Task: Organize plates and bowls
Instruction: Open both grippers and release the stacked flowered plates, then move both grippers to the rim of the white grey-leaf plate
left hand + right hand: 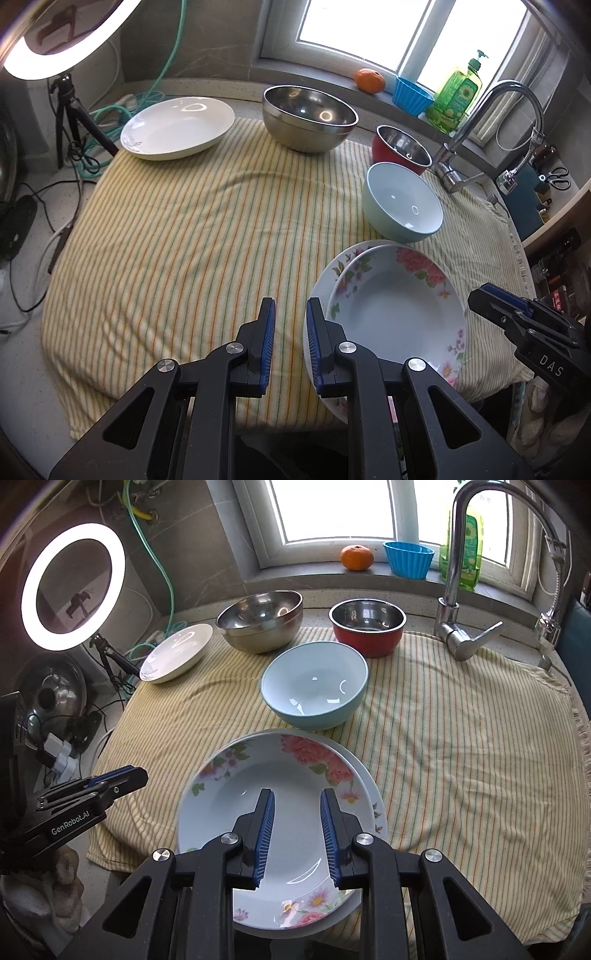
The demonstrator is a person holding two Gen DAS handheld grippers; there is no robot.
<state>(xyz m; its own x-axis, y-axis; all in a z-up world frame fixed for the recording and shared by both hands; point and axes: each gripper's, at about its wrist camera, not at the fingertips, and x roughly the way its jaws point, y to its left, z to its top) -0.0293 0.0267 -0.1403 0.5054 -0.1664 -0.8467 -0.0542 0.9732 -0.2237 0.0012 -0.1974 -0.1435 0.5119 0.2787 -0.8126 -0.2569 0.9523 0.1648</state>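
Black two-finger grippers with blue ribbed pads filled the foreground. The right gripper hovered over the floral-rimmed white ceramic plate, jaws parted a little with nothing between them. The left gripper hung just beside that plate's left rim, jaws likewise slightly apart and empty.

That floral plate sat off-centre on a second floral plate near the front edge of the yellow striped cloth, with the lower rim peeking out on one side. The near rims seemed to overhang the cloth's front edge, so a careless nudge could, I judged, tip the pair off. A pinch on the glazed rim might slip too.

The count: three plates, namely the two floral ones stacked and a plain white plate at the far left corner. Three bowls: a large steel bowl at the far edge, a red-sided steel bowl beside it, and a pale blue ceramic bowl just behind the stack, close enough to be knocked.
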